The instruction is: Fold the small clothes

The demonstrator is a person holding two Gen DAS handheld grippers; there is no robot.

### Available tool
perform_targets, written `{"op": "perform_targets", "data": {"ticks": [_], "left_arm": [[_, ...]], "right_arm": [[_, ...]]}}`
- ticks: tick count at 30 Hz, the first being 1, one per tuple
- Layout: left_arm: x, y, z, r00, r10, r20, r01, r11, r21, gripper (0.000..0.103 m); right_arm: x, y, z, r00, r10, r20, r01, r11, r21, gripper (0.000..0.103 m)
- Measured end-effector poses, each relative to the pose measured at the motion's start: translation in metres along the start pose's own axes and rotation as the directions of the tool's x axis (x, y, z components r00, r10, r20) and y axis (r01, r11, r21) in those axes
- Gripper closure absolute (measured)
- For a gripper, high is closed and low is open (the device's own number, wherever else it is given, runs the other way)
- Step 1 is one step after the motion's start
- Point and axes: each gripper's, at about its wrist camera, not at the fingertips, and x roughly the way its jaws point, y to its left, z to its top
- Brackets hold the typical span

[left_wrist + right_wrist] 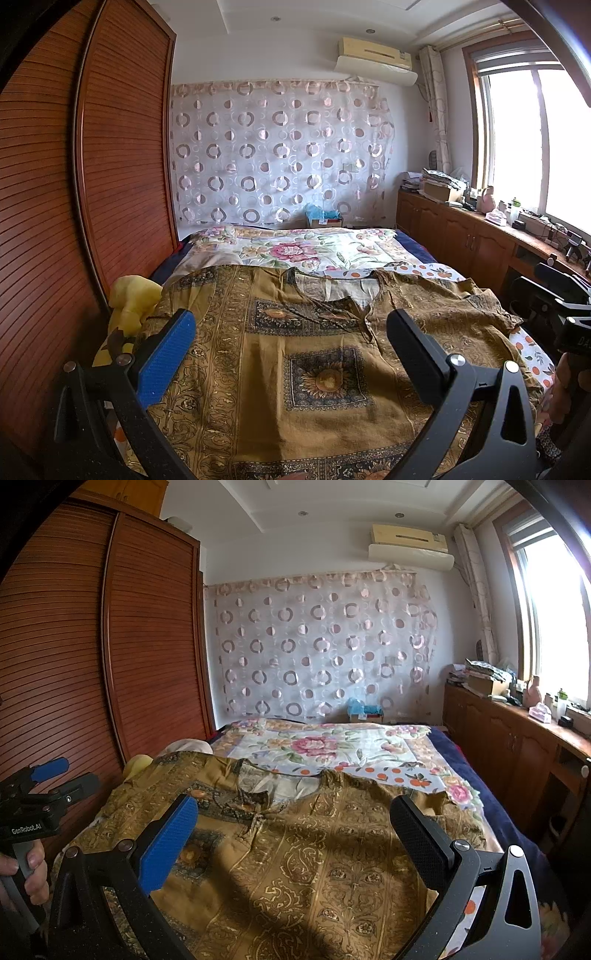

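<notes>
One mustard patterned blouse (295,350), spread flat on the bed (369,243), neckline toward twelve o'clock, apparently laid out for folding. Left gripper (291,332) and right gripper (295,819) hover above, both spread wide, empty. Hem cut off at six o'clock.

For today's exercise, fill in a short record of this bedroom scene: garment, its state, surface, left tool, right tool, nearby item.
garment: brown patterned top
state: spread flat, unfolded, neckline away from the cameras
surface: bed with floral sheet
left tool: open, above the top, holding nothing
right tool: open, above the top, holding nothing
nearby item: yellow cloth beside the wardrobe
</notes>
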Motion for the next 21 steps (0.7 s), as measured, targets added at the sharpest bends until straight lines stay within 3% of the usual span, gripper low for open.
{"op": "perform_targets", "data": {"ticks": [21], "left_arm": [[-0.0038,-0.0012,0.0040,1.000,-0.004,0.008,0.004,1.000,0.000,0.000]], "right_arm": [[0.0022,0.0000,0.0012,1.000,0.000,-0.001,0.000,1.000,0.000,0.000]]}}
